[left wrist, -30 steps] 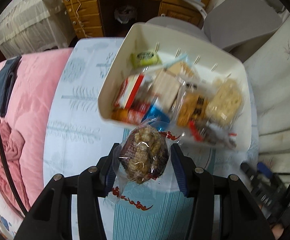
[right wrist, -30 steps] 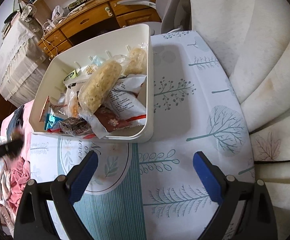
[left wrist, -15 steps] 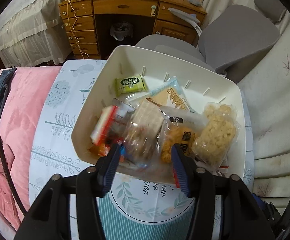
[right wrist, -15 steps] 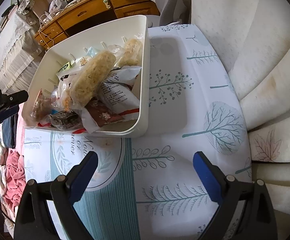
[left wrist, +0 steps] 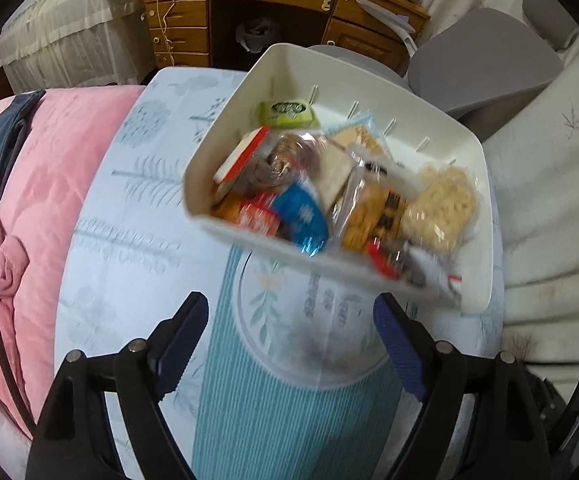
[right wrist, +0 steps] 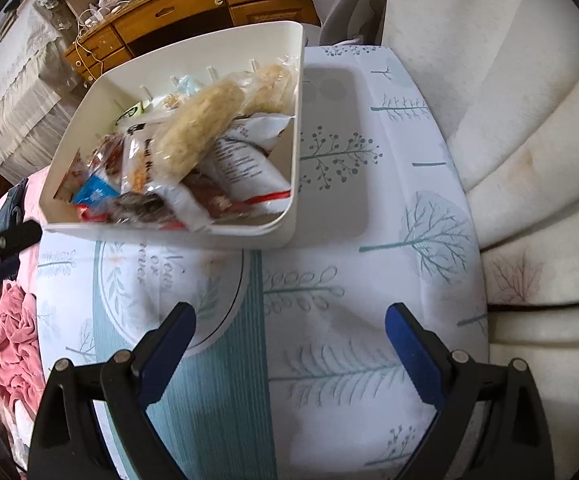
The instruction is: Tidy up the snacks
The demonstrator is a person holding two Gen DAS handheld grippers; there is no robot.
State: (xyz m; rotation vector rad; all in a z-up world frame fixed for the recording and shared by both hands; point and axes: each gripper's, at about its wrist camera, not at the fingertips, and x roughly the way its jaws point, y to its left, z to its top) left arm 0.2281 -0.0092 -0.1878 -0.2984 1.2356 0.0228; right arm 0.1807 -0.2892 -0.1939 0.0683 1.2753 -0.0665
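Left claw (left wrist: 289, 318) wide open after just opening, holding nothing. Right claw (right wrist: 289, 330) wide open too, empty. White box (left wrist: 485, 240) full of snacks (left wrist: 437, 208) just ahead on the surface (right wrist: 369, 280).

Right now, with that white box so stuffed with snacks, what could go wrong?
1. The white box is heaped; the puffed rice pack lies on top of the pile and might slide out.
2. Its near wall is low, and wrappers already poke over it.
3. Both tools, left and right, are open and empty.
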